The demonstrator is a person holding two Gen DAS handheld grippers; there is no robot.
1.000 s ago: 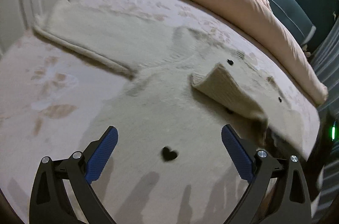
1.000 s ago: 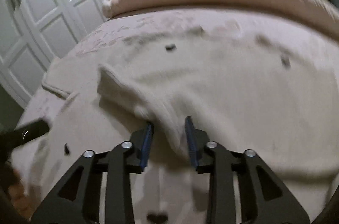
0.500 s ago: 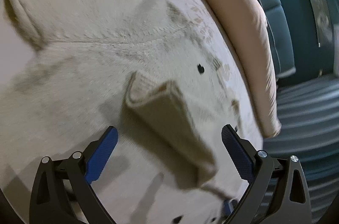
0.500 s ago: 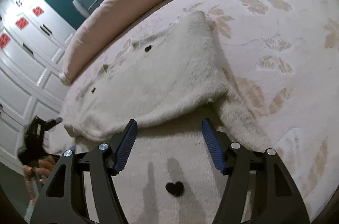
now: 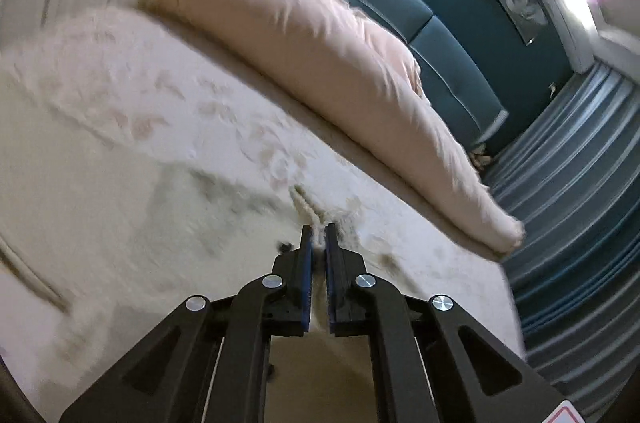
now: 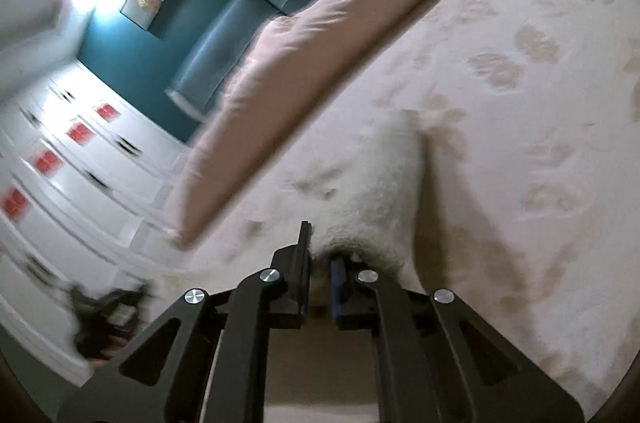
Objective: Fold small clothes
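Now the left gripper (image 5: 319, 237) is pinching a ridge of the cream sweater (image 5: 132, 223) at lower centre, its wide jaws having closed; only the right view is showing white drawers (image 6: 60, 175), where the right gripper (image 6: 320, 255) is clamping sweater fabric.

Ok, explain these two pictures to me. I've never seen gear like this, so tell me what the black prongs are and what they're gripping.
No robot here: a person holds a two-fingered clamp in each hand, each with a wide-angle camera looking along its fingers. One picture is from the left gripper, the other from the right gripper. Both are shut on folds of a fluffy cream sweater that lies on a bed with a leaf-patterned cover. A pink rolled duvet lies along the far side. The pictures are blurred.
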